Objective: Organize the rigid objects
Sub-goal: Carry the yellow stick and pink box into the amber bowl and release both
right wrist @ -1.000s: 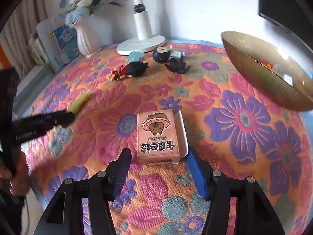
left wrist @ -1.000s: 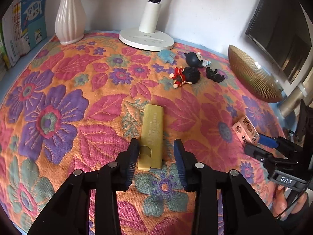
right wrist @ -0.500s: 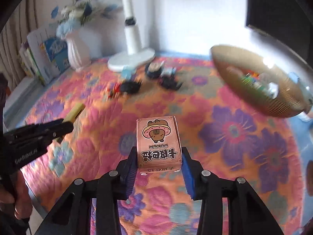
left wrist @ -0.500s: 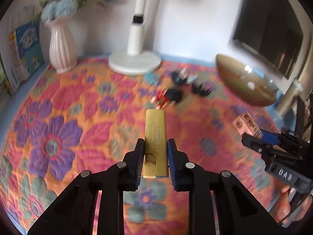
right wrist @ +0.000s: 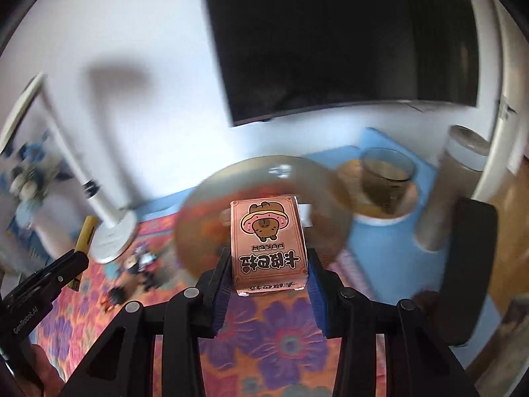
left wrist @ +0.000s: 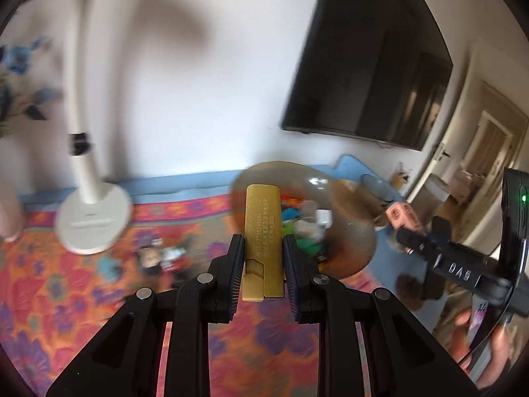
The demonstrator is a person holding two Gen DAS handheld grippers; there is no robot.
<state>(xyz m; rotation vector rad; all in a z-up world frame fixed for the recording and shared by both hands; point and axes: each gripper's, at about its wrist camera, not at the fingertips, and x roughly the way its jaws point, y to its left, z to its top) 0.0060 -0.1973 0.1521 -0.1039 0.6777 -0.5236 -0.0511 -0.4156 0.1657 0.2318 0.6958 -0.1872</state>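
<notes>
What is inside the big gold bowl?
In the gold bowl lie small blurry things: something blue-green, something white and a bit of red. The gold bar held in front covers the bowl's left part, so anything there is hidden.

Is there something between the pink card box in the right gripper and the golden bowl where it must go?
Nothing visible blocks it. The pink card box is clamped in the right gripper, and the golden bowl lies directly beyond it, its opening uncovered though it already holds small items.
</notes>
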